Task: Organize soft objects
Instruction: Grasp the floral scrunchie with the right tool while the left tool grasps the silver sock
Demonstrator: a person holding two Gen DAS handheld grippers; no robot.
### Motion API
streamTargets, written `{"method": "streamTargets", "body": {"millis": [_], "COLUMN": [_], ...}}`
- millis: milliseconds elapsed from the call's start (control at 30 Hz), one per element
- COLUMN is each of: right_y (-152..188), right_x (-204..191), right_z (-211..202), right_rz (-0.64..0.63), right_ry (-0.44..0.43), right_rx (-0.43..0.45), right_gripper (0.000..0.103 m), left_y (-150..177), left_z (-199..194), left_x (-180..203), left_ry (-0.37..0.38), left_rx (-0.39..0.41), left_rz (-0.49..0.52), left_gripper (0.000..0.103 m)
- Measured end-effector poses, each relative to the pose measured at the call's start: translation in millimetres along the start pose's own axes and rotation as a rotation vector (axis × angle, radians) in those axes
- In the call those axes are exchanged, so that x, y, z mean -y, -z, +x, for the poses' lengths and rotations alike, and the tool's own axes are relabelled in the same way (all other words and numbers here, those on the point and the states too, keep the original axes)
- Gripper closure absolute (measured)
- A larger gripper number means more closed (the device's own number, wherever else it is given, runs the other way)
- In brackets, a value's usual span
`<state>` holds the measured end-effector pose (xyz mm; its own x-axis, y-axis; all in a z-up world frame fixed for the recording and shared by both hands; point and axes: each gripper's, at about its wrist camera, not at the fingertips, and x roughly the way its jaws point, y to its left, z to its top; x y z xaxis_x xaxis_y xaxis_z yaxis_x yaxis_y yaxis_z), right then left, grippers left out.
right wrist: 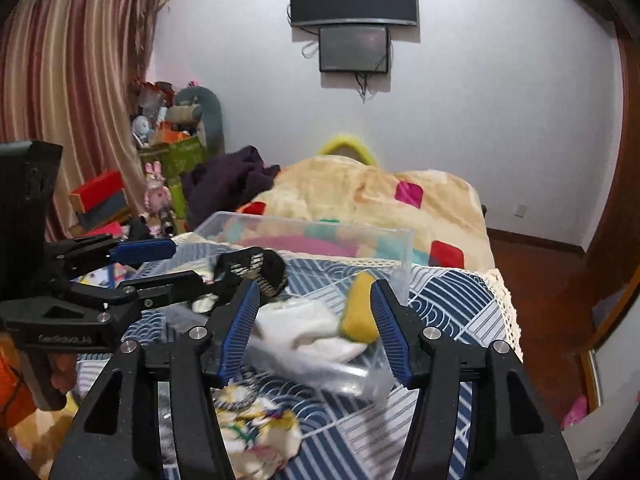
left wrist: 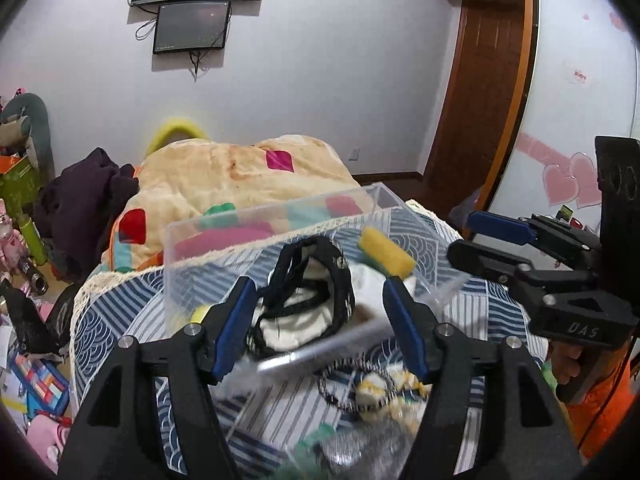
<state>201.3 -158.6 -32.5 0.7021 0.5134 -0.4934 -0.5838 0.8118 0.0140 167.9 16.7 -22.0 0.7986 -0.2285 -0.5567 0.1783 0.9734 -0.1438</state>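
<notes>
A clear plastic bin (left wrist: 276,220) (right wrist: 400,236) stands on a blue patterned cloth. In it lie a black-and-white soft item (left wrist: 320,292) (right wrist: 264,268), a white cloth (right wrist: 304,328) and a yellow sponge (left wrist: 386,254) (right wrist: 358,312). My left gripper (left wrist: 320,320) (right wrist: 168,264) is open just in front of the bin, empty. My right gripper (right wrist: 314,328) (left wrist: 464,236) is open at the bin's near right, with the white cloth and the sponge between its fingers but not gripped. Small soft items (left wrist: 372,392) (right wrist: 256,428) lie on the cloth in front of the bin.
The cloth-covered surface (left wrist: 132,312) (right wrist: 448,300) adjoins a bed with a cream blanket (left wrist: 224,176) (right wrist: 380,200) and a dark garment (left wrist: 84,200). Toys and boxes (right wrist: 168,148) crowd the floor at the left. A wooden door (left wrist: 476,80) is at the right.
</notes>
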Motion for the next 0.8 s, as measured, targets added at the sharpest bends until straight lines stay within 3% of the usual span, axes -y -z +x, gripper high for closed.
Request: {"method": "streamTargets", "body": {"millis": [233, 567, 767, 800], "right_y": [28, 92, 100, 101], "right_x": [-16, -19, -17, -20], "right_z": [-12, 20, 28, 26], "right_rz": [-0.021, 0.081, 0.114, 0.106], "right_ry": [-0.032, -0.121, -0.131, -0.127], "right_rx": [-0.016, -0.182, -0.188, -0.184], "right_gripper": [0.049, 0.049, 0.049, 0.055], "left_y": [36, 90, 105, 106], "left_z": [-17, -11, -5, -4], "left_x": [9, 25, 20, 19], "left_ry": [0.002, 0.05, 0.056, 0.06], "left_rx": [-0.06, -0.158, -0.149, -0.142], "left_rz": [0.005, -0.025, -0.061, -0.07], "left_gripper": [0.037, 0.037, 0.037, 0.04]}}
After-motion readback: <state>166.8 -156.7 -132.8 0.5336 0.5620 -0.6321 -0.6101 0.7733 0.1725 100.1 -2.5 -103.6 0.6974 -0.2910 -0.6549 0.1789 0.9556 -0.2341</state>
